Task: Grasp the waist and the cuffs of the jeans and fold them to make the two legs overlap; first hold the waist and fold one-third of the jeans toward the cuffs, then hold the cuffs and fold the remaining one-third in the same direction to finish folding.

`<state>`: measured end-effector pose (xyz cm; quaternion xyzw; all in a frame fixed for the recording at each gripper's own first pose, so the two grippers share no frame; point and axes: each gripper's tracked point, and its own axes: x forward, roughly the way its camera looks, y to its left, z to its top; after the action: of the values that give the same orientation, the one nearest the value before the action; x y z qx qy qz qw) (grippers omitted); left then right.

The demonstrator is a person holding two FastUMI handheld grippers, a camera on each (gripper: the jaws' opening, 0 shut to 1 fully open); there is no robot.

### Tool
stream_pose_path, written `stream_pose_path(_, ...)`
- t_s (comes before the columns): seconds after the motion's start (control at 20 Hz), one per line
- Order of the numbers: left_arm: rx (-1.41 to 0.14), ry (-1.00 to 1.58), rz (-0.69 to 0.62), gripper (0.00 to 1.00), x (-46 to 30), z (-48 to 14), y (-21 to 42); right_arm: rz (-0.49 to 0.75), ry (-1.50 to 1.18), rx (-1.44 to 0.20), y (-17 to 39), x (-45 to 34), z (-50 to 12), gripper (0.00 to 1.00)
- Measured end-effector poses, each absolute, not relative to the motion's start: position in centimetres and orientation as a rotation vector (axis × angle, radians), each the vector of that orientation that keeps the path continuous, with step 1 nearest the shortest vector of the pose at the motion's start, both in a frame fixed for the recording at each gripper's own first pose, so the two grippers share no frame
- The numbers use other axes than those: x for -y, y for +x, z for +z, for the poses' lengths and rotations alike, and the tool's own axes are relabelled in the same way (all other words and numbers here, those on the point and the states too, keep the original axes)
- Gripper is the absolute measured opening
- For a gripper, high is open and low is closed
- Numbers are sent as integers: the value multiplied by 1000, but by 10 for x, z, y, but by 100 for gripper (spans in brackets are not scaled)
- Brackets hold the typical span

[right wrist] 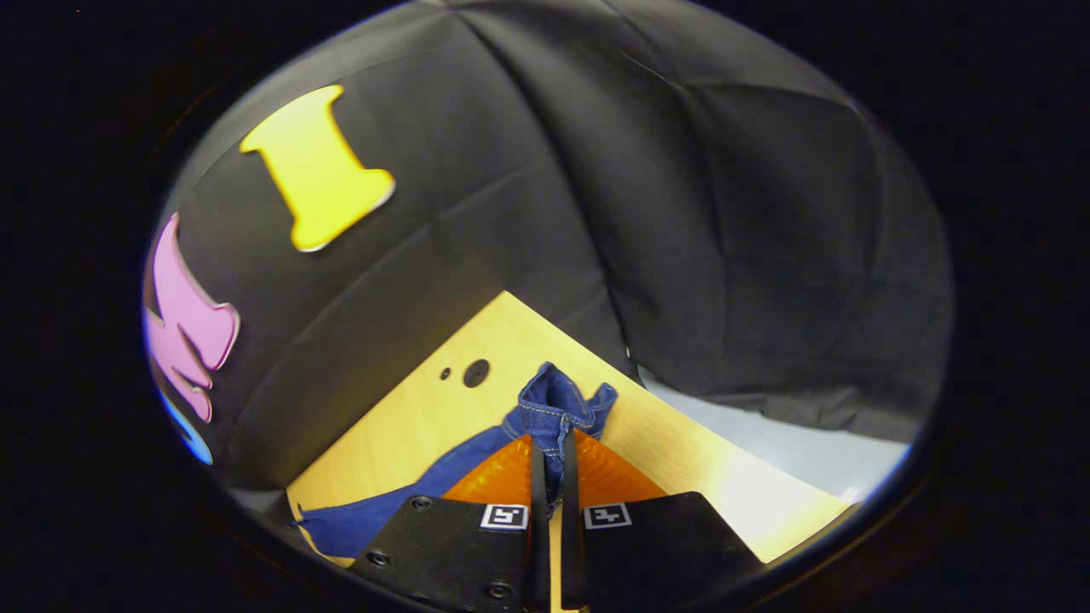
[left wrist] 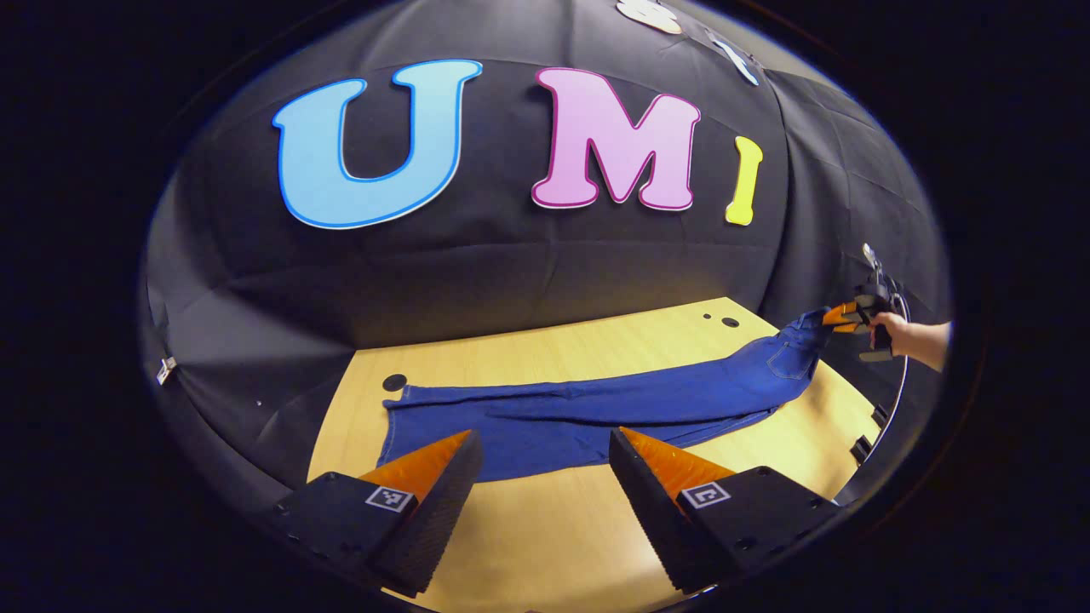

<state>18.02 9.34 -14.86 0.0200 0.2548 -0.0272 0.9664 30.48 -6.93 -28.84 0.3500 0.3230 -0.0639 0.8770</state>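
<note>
Left gripper view: left gripper (left wrist: 545, 443) hovers with jaws spread wide, nothing between the fingers, above the wooden table (left wrist: 545, 528). Blue jeans (left wrist: 579, 409) lie stretched flat just ahead of the fingertips, cuff end ahead-left, waist end far ahead-right, lifted off the table. There the right gripper (left wrist: 839, 317), held by a hand (left wrist: 894, 328), pinches the waist. Right gripper view: right gripper (right wrist: 552, 464) has jaws closed on the jeans waistband (right wrist: 558, 404), denim squeezed between both orange fingers and bunching up just past the tips; the leg trails back to the left below the jaws, over the table (right wrist: 681, 460).
</note>
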Motion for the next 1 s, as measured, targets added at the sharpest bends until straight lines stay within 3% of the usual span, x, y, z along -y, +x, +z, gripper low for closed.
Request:
stream_pose_path(0.25, -477, 18, -34, 98, -143, -145, 141, 31, 619, -537, 311, -6, -168, 9)
stream_pose_path(0.5, -505, -64, 25, 98, -186, -159, 106, 238, 590, -476, 306, -141, -87, 8)
stream_pose_path(0.65, -522, -77, 53, 97, -204, -167, 91, 366, 574, -545, 287, -236, -101, 8)
stream_pose_path(0.8, -552, -121, 76, 97, -211, -181, 82, 514, 536, -698, 240, -321, -156, 8)
stream_pose_path(1.0, -620, -315, 123, 97, -203, -215, 82, 624, 406, -918, 174, -369, -234, 9)
